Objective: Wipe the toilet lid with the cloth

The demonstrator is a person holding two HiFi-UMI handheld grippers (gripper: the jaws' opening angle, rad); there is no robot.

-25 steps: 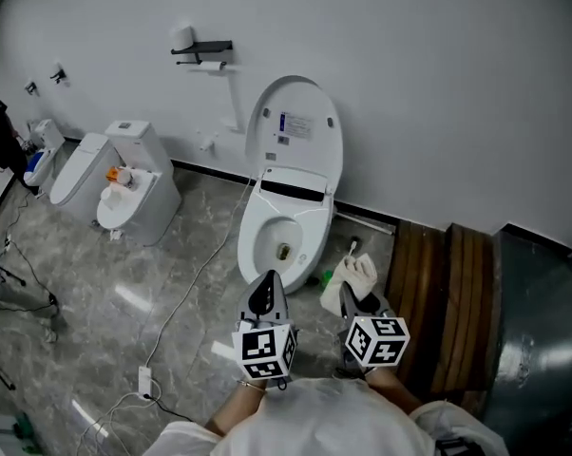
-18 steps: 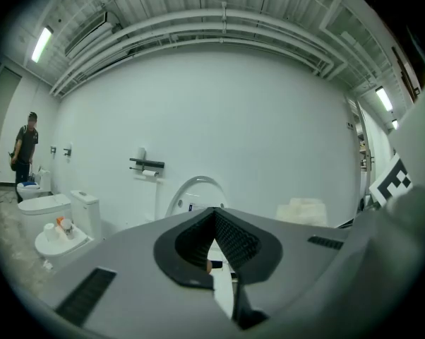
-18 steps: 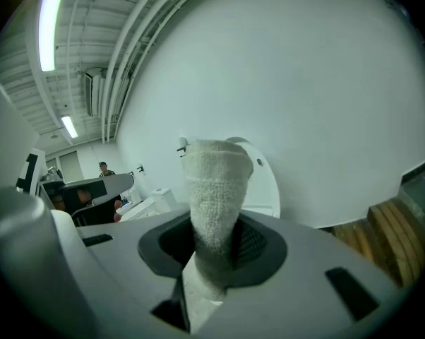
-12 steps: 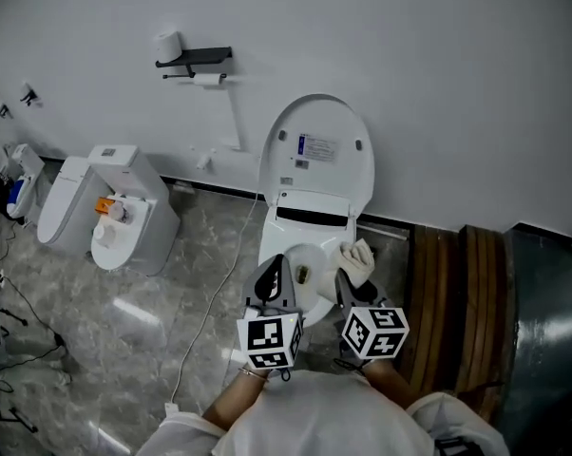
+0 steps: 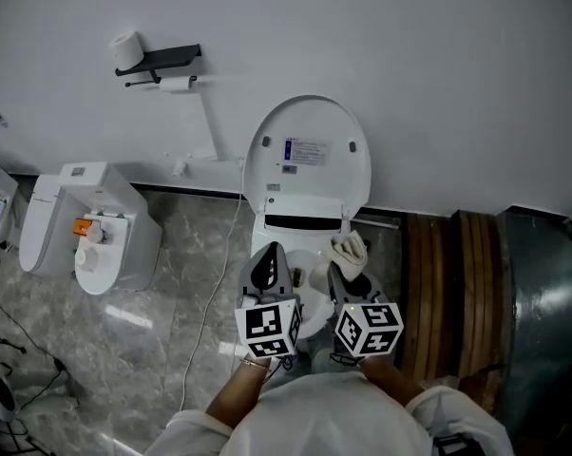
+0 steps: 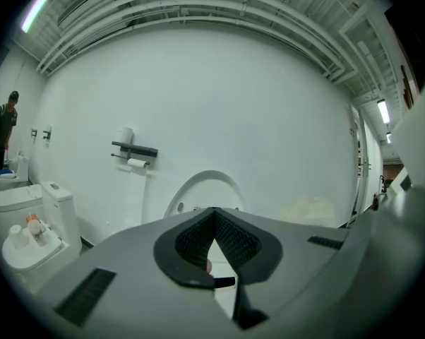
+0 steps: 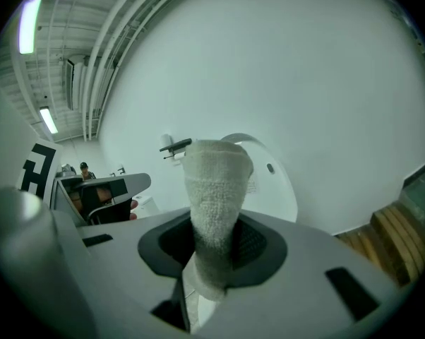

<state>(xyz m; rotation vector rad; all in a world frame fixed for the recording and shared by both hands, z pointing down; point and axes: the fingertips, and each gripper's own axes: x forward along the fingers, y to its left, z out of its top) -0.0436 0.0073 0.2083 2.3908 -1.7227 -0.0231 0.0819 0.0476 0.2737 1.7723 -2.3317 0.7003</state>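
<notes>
The white toilet's lid (image 5: 307, 155) stands raised against the wall, with the open bowl (image 5: 310, 304) below it. My right gripper (image 5: 344, 275) is shut on a bunched off-white cloth (image 5: 349, 251) that sticks up over the bowl's back rim, just short of the lid. In the right gripper view the cloth (image 7: 216, 189) rises between the jaws of the right gripper (image 7: 212, 256) and covers part of the lid (image 7: 276, 189). My left gripper (image 5: 265, 269) hovers over the bowl's left side. Its jaws are shut and empty, with the left gripper (image 6: 214, 217) pointing at the lid (image 6: 209, 186).
A second toilet (image 5: 86, 236) stands to the left, with small items on its closed lid. A paper-roll holder (image 5: 158, 60) is fixed to the wall. Wooden slats (image 5: 448, 283) and a grey metal surface (image 5: 543, 321) lie to the right. A person (image 6: 1, 129) stands far left.
Both grippers have moved forward to the toilet and now hang over the bowl. The cloth has come close to the raised lid. The left jaws stayed shut.
</notes>
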